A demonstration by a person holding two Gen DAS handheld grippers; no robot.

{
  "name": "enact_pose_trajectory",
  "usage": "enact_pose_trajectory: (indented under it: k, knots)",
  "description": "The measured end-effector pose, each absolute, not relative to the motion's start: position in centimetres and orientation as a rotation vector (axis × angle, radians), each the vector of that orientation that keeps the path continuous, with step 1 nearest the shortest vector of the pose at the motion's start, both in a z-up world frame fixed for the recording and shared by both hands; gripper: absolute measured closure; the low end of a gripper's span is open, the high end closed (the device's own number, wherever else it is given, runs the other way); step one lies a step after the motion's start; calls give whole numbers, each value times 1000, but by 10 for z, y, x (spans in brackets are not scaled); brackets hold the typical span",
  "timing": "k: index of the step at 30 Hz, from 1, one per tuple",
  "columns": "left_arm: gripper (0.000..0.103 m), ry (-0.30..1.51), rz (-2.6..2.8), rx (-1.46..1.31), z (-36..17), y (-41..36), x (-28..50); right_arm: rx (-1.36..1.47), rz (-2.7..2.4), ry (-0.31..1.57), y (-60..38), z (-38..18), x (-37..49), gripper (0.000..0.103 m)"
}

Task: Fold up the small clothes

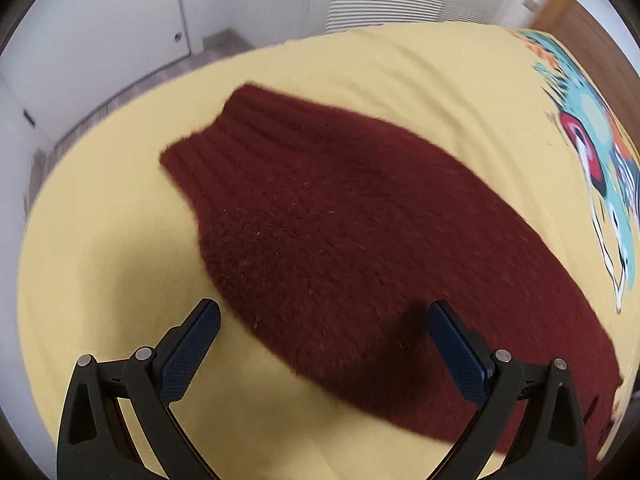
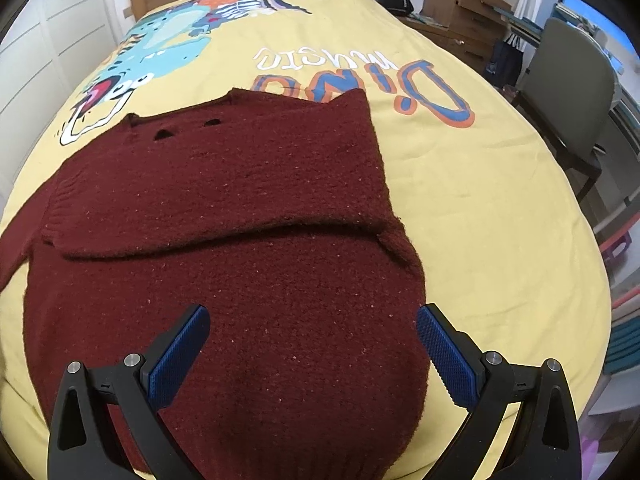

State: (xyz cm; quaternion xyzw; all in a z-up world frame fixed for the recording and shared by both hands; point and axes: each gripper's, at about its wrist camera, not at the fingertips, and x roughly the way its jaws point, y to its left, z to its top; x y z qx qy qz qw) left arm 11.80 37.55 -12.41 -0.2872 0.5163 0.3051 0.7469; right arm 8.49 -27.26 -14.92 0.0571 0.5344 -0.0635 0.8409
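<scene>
Maroon sweater [image 2: 240,208] on yellow "Dino music" bedspread [image 2: 460,184]; both grippers' jaws wide apart, empty.

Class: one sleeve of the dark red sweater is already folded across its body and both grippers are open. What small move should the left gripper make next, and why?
Probably lower the left gripper onto the other sleeve, near its ribbed cuff, and close on it. That sleeve lies stretched out flat on the yellow bedspread, while the right-hand view shows its partner already across the sweater. Both sets of jaws are open and empty.

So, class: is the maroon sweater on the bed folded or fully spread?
Partly folded: the sweater's right sleeve lies across its chest; the other sleeve stays out.
</scene>
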Motion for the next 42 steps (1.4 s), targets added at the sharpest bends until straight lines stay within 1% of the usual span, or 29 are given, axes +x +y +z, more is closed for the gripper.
enact_pose_trajectory:
  k: [4, 6, 7, 8, 10, 16, 21, 24, 28, 34, 39, 42]
  knots:
    - [3, 1158, 633, -654, -134, 390, 116, 115, -129, 1138, -267, -152, 88, 1]
    - [18, 1158, 611, -636, -130, 392, 115, 114, -126, 1139, -266, -154, 89, 1]
    - [39, 1156, 604, -618, -125, 391, 113, 113, -124, 1141, -265, -155, 90, 1]
    - [68, 1148, 588, -608, -123, 391, 115, 112, -123, 1143, -264, -156, 90, 1]
    - [91, 1143, 512, -616, -116, 388, 117, 113, -116, 1147, -262, -158, 90, 1]
    - [92, 1117, 451, -575, -89, 363, 110, 122, -97, 1132, -262, -155, 91, 1]
    - [92, 1093, 328, -522, -56, 316, 108, 128, -81, 1113, -263, -151, 92, 1]
    - [92, 1096, 230, -487, -42, 267, 113, 120, -68, 1105, -265, -146, 96, 1]
    - [92, 1078, 120, -440, -21, 207, 119, 202, -29, 1112, -277, -139, 106, 1]
    - [92, 1070, -48, -346, -1, 108, 158, 208, -37, 1081, -293, -119, 120, 1]
    - [92, 1084, -162, -258, 7, 28, 165, 209, -43, 1046, -307, -105, 128, 1]
    - [92, 1090, -213, -228, -1, -20, 191, 205, -53, 1040, -317, -100, 131, 1]
